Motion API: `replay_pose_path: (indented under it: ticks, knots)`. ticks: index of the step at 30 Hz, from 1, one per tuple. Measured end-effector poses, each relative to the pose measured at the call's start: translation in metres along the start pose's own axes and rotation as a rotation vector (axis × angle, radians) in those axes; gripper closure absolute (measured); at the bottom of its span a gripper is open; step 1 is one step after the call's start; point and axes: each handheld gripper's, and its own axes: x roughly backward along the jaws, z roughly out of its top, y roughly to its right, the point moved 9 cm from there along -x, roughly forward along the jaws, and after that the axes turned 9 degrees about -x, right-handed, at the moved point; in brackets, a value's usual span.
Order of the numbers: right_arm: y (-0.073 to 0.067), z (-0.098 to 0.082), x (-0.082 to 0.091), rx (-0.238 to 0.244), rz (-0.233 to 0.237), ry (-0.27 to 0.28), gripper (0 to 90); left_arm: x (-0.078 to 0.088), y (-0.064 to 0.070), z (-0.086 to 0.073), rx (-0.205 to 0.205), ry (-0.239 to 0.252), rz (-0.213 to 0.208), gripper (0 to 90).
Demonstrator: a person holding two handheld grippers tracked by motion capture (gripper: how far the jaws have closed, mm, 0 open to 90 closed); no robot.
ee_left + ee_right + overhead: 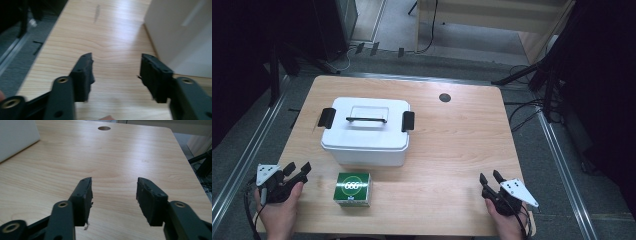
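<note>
I find both claws idle at the near edge of the surface. My left claw sits at the near left corner with its jaws spread and nothing between them, just left of the green carton. My right claw rests at the near right, jaws likewise apart and empty. The carton stands near me, just in front of the white storage box, whose lid is on and whose side latches look fastened. I judge the claws are parked clear so either item can be approached unobstructed.
</note>
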Motion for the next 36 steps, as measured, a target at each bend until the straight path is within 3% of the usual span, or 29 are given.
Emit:
replay_pose_path:
  ticks: [2, 3, 4, 7, 8, 9, 11, 12, 13, 14, 15, 19, 20, 21, 22, 25, 26, 33, 36]
  knots:
    - [-0.005, 0.002, 0.0, 0.003, 0.005, 0.005, 58.2, 0.0, 0.004, 0.001, -0.017, -0.02, 0.004, 55.2]
    - [-0.016, 0.003, -0.003, 0.026, 0.017, -0.003, 62.6, -0.001, 0.008, 0.002, -0.023, -0.026, -0.006, 61.0]
    - [-0.022, 0.004, -0.004, 0.034, 0.033, -0.012, 65.0, -0.003, 0.014, 0.006, -0.047, -0.036, -0.028, 63.3]
    - [-0.043, 0.004, -0.009, 0.052, 0.09, -0.027, 71.8, -0.004, 0.021, 0.01, -0.061, -0.033, -0.048, 70.2]
    - [-0.043, 0.004, -0.009, 0.052, 0.09, -0.027, 71.8, -0.004, 0.024, 0.013, -0.073, -0.034, -0.051, 70.2]
    - [-0.06, 0.005, -0.012, 0.067, 0.148, -0.029, 76.3, -0.005, 0.026, 0.015, -0.079, -0.035, -0.051, 73.7]
    - [-0.067, 0.005, -0.014, 0.087, 0.155, -0.036, 77.4, -0.008, 0.031, 0.018, -0.086, -0.049, -0.079, 75.5]
    - [-0.082, 0.006, -0.02, 0.102, 0.171, -0.044, 81.9, -0.01, 0.032, 0.019, -0.087, -0.05, -0.084, 80.8]
    - [-0.082, 0.006, -0.02, 0.102, 0.171, -0.044, 81.9, -0.012, 0.033, 0.02, -0.09, -0.055, -0.089, 80.8]
    - [-0.096, 0.007, -0.028, 0.102, 0.2, -0.053, 87.1, -0.014, 0.034, 0.021, -0.097, -0.063, -0.093, 85.2]
    - [-0.096, 0.007, -0.028, 0.102, 0.2, -0.053, 87.1, -0.016, 0.035, 0.022, -0.096, -0.067, -0.099, 85.2]
    - [-0.123, 0.009, -0.042, 0.104, 0.239, -0.07, 90.0, -0.019, 0.037, 0.024, -0.097, -0.083, -0.118, 89.8]
    - [-0.135, 0.012, -0.049, 0.112, 0.254, -0.069, 90.0, -0.02, 0.038, 0.024, -0.1, -0.09, -0.127, 90.0]
    - [-0.135, 0.012, -0.049, 0.112, 0.254, -0.069, 90.0, -0.021, 0.039, 0.025, -0.104, -0.097, -0.134, 90.0]
    - [-0.146, 0.015, -0.056, 0.108, 0.277, -0.076, 90.0, -0.023, 0.04, 0.026, -0.115, -0.105, -0.147, 90.0]
    - [-0.156, 0.017, -0.064, 0.105, 0.293, -0.076, 90.0, -0.025, 0.042, 0.029, -0.116, -0.11, -0.157, 90.0]
    - [-0.166, 0.018, -0.073, 0.097, 0.305, -0.083, 90.0, -0.026, 0.043, 0.031, -0.121, -0.11, -0.159, 90.0]
    - [-0.19, 0.015, -0.096, 0.099, 0.306, -0.109, 90.0, -0.033, 0.058, 0.04, -0.157, -0.13, -0.197, 90.0]
    - [-0.199, 0.015, -0.102, 0.1, 0.31, -0.11, 90.0, -0.035, 0.059, 0.042, -0.148, -0.13, -0.197, 90.0]
